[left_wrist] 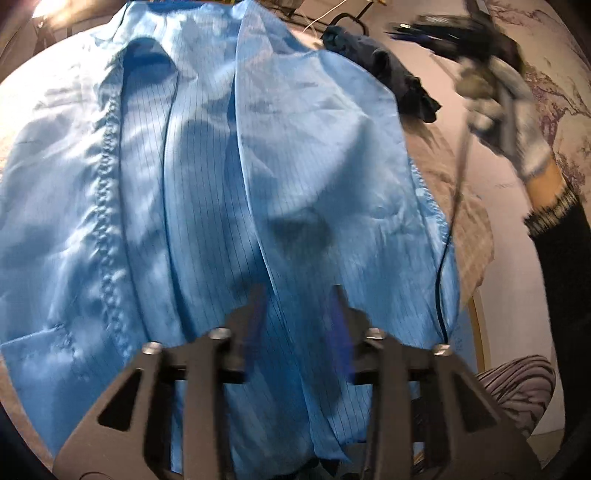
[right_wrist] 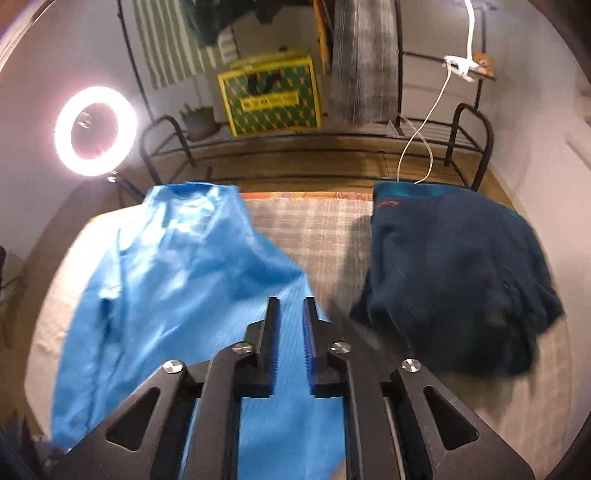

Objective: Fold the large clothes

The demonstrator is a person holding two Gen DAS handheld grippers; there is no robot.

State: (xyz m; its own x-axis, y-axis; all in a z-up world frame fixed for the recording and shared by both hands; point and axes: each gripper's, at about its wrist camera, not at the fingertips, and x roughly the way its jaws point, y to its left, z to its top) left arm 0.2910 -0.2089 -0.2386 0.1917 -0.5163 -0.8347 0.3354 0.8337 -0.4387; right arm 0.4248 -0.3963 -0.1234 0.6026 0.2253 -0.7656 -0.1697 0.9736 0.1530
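Two garments lie on the checked bed cover, with both grippers poised above them.

1. Light blue coat. Largest item, spread flat under and ahead of the left gripper's fingers, collar at the far end, front seam running away from the fingertips. One side panel appears already turned in over the middle, judging by the long straight edge down the centre; likely laid so to narrow the coat before a crosswise fold. In the right wrist view the same coat fills the space below and left of the fingers.

2. Dark navy garment. Bundled to the right of the right gripper's fingers, apart from the coat; seemingly set aside to keep the working area free.

3. Left gripper. Fingers partly open, nothing between them, hovering over the coat's lower middle; cloth not pinched.

4. Right gripper. Fingers narrowly apart, gap showing only coat fabric beneath; no grip seen. From the left wrist view it is blurred at upper right, carried by a gloved hand.
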